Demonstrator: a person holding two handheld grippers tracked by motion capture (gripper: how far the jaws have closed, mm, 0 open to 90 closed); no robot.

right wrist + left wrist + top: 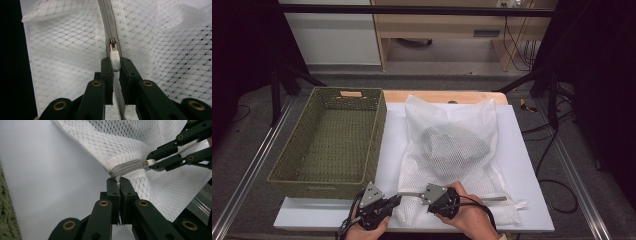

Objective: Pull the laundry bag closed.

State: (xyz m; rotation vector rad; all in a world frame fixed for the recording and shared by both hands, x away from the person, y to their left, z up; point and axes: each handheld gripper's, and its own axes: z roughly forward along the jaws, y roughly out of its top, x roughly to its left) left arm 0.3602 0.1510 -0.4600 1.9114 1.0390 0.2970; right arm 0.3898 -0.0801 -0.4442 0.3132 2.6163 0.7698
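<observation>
We had the white mesh laundry bag (452, 150) lying flat on the worktop (522, 165), just to the right of the green woven basket (332, 145), with a grey bundle (452, 145) inside it. Our left gripper (119, 181) was clamped tight on the bag's corner at the end of the grey zipper (130, 167), and our right gripper (115, 63) was closed on the white zipper pull (115, 58), its jaws a little apart with the tab between them.

We judged the main risk to be the tab slipping out of the right gripper (it was small and smooth, held only near its lower part) if we drew it at an angle to the teeth. The loose mesh beside the slider could also bunch up and jam in it, should our left gripper let the corner go slack. A hard tug might drag the whole bag towards the worktop's edge.

The bag's long axis ran away from us, towards the far end of the worktop, its zippered edge nearest us. The zipper itself ran crosswise, left to right, along that near edge.
</observation>
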